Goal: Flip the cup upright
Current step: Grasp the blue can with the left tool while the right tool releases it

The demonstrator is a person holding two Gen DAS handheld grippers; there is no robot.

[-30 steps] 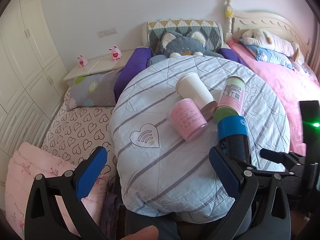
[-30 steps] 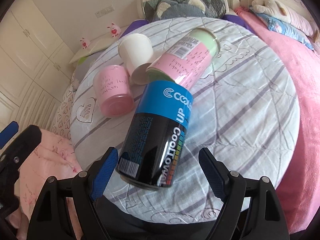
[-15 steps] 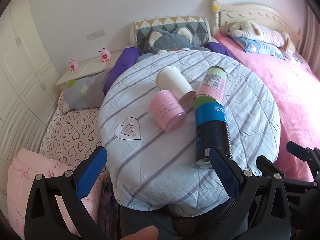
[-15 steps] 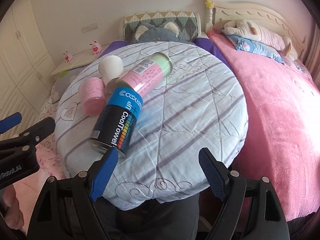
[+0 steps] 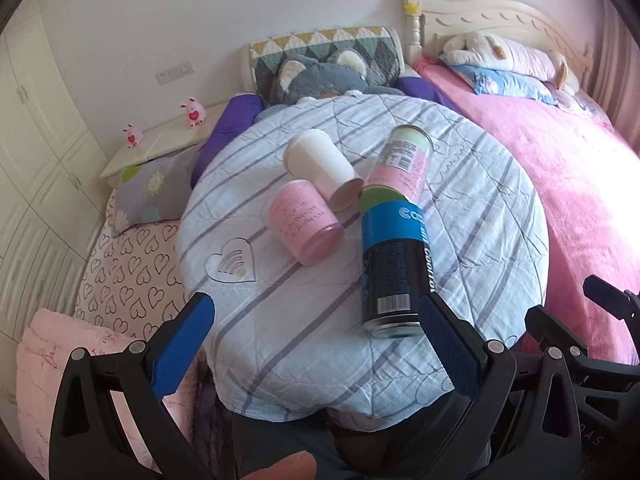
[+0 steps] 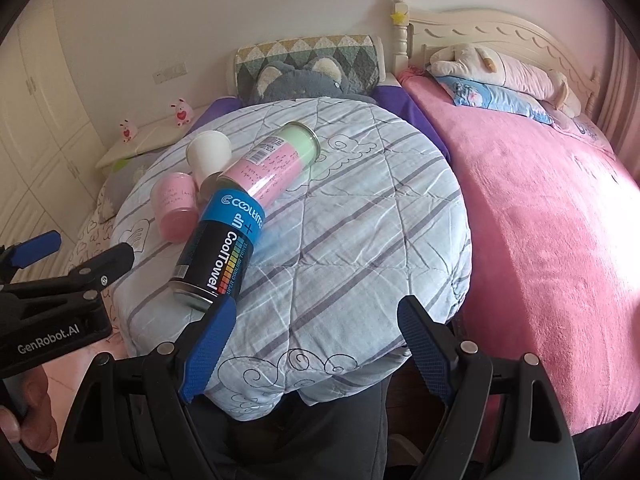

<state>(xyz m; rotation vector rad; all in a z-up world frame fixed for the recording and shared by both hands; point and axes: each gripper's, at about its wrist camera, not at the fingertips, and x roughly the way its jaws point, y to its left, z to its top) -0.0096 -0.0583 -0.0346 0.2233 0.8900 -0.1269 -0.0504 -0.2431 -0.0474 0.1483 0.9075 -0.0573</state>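
Currently both grippers, left point(image 5: 316, 342) and right point(image 6: 316, 342), jaws wide, empty. Pink cup point(image 5: 304, 222) lies sideways on quilted tabletop point(image 6: 360, 240), touching white cup point(image 5: 322, 166); risk: rolling away on soft cloth.

The black and blue can point(image 6: 218, 242) lies on its side and carries most of the readable text: "COOLTIME" in white on the blue band, "UP+" under it, and "CoolTowel" in white along the black part — beside a small rainbow stripe. It also has a barcode; the digits are too small to read. The left gripper point(image 6: 48, 312) body shows "GenRobot.AI". The handwriting on the pink cups is not readable.
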